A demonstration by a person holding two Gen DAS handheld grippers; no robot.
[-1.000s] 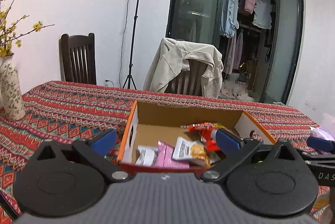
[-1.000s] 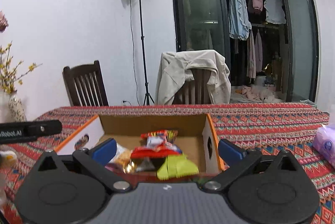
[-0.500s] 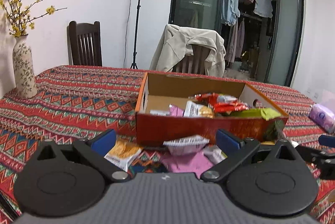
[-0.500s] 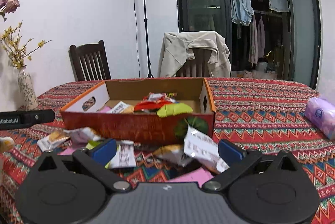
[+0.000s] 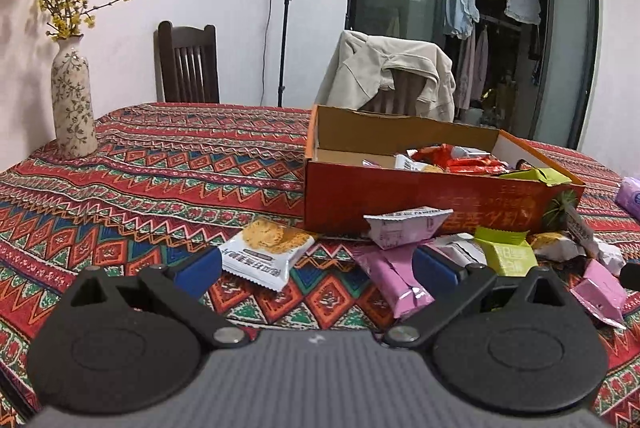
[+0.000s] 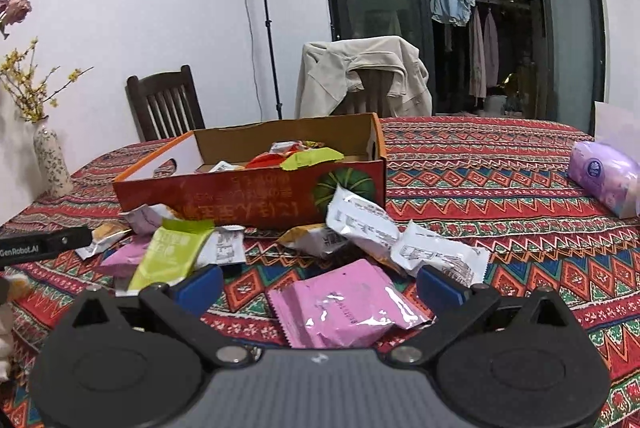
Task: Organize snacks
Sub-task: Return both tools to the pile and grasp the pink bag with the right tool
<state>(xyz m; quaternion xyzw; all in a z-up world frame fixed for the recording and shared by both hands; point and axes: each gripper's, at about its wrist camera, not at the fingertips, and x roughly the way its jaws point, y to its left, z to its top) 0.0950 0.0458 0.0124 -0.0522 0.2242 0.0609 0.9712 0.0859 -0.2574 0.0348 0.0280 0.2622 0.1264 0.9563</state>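
Snacks lie scattered on the patterned tablecloth [image 5: 168,164] in front of the orange cardboard box [image 6: 248,196], which already holds several packets. Our left gripper [image 5: 316,270] hovers with fingers spread wide and empty, a white biscuit packet [image 5: 266,248] and a pink packet [image 5: 394,278] between them. Our right gripper [image 6: 320,286] is likewise spread and empty over a pink pouch [image 6: 344,304]. A green packet [image 6: 172,252] lies just left, perhaps overlapping another wrapper.
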